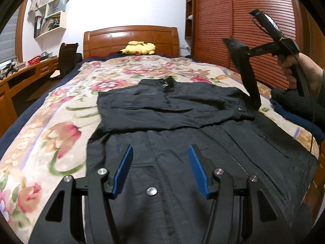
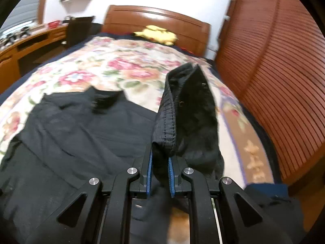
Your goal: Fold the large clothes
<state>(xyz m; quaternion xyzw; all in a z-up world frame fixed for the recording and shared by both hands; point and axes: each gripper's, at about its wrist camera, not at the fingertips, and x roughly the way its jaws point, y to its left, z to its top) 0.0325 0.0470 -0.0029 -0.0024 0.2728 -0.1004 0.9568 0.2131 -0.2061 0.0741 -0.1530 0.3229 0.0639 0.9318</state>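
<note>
Between ridged blue jaws, right gripper [image 2: 160, 170] pinches jacket's [image 1: 182, 142] seemingly ribbed cuff [image 2: 165, 126].

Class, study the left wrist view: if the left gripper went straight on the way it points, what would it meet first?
Most likely the black jacket spread on the bed, since the open left gripper points down onto it; exact depth is unclear.

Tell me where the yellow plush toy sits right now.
In the left wrist view, the yellow plush toy lies at the far end of the bed, against the wooden headboard, beyond the black jacket.
</note>
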